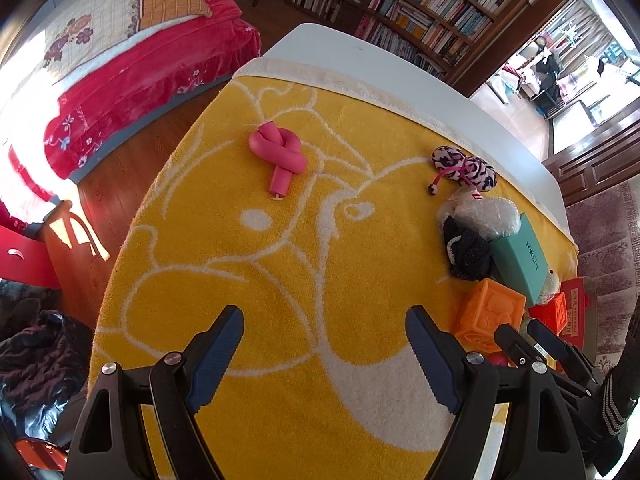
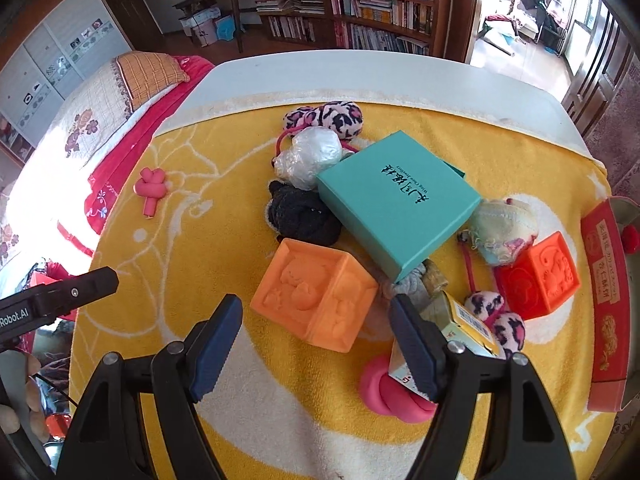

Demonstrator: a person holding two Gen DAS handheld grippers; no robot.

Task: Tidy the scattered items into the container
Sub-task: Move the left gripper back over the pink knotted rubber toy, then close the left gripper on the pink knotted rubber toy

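Scattered items lie on a yellow towel point(image 2: 168, 312) on a white table. My right gripper point(image 2: 316, 340) is open and empty, its jaws just in front of an orange rubber cube point(image 2: 316, 300). Behind it lie a teal box point(image 2: 396, 196), a black fuzzy item point(image 2: 300, 212), a plastic-wrapped ball point(image 2: 312, 156) and leopard-print plush balls point(image 2: 324, 118). A red-orange cube point(image 2: 544, 276), a small carton point(image 2: 468, 328) and a pink knotted tube point(image 2: 392, 396) lie on the right. My left gripper point(image 1: 324, 352) is open and empty over bare towel, well short of another pink knotted tube point(image 1: 280, 152).
A red container point(image 2: 608, 308) stands at the table's right edge. A bed with red bedding point(image 1: 132, 80) is on the left and bookshelves point(image 2: 360, 4) are behind the table. The left gripper's arm point(image 2: 60, 296) shows at the left of the right wrist view.
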